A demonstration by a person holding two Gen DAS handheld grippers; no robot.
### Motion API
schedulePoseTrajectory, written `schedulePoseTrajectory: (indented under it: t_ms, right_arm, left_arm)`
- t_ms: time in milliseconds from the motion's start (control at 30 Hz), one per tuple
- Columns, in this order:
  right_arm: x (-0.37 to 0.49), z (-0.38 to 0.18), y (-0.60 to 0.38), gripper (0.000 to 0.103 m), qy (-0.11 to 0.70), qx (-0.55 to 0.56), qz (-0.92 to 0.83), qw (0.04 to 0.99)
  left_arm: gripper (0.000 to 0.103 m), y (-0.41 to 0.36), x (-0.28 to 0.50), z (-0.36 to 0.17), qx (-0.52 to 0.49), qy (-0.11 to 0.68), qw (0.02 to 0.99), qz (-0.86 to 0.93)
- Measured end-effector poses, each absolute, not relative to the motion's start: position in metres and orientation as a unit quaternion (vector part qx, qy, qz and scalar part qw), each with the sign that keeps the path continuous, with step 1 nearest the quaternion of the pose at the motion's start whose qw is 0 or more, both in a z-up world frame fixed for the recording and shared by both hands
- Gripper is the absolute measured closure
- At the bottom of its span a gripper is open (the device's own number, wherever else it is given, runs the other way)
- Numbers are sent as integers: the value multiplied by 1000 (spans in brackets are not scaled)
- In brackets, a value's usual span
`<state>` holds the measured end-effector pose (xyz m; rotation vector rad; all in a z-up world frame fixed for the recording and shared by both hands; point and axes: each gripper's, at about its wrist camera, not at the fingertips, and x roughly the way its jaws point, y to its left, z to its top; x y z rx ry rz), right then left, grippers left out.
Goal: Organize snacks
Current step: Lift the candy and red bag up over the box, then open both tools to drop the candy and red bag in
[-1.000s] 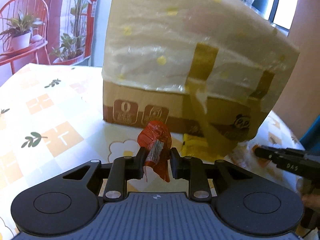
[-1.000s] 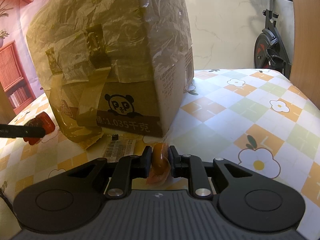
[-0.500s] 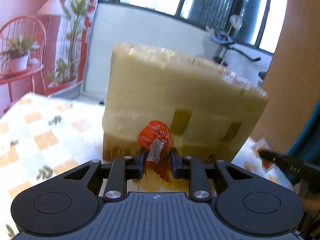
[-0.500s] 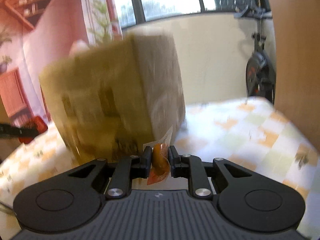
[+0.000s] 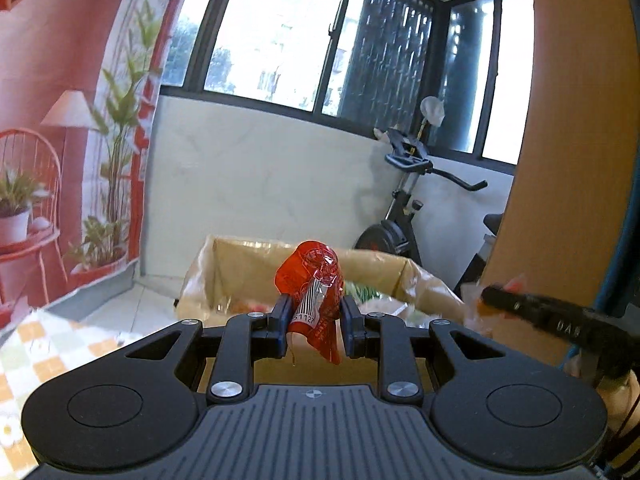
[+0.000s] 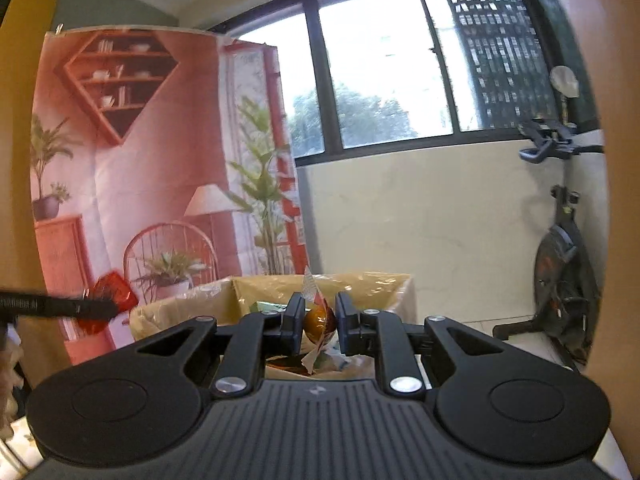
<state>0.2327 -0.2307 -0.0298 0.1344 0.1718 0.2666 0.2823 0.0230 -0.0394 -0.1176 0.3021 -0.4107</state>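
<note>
The left gripper [image 5: 313, 317] is clamping a red snack packet [image 5: 314, 282] above the open cardboard box's [image 5: 240, 256] near edge; the right gripper [image 6: 318, 318] is pinching an orange wrapped sweet [image 6: 317, 322] over that box.

Red snack [image 5: 316, 288], amber snack [image 6: 319, 320] (both clamped).

Dark-framed windows [image 5: 280, 36] bright with daylight; pale wall below; exercise bike [image 5: 404, 208]; printed room backdrop [image 6: 152, 184].
</note>
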Motion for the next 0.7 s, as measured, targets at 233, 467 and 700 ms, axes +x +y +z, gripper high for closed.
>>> schedulePoseTrajectory:
  t_ms: [233,467,700]
  right_arm:
    - [250,-29,-218,85,84,71,142,984]
    - [288,-30,-214,85,123,100,154,975]
    - [302,-41,-210,46,158,97,108,977]
  left_arm:
    - [76,25,298,-46,-66,165,962,-205]
    - [68,19,331,-42,-73,191,959,-196]
    - [34,25,343,-45,-49,202,961,-184]
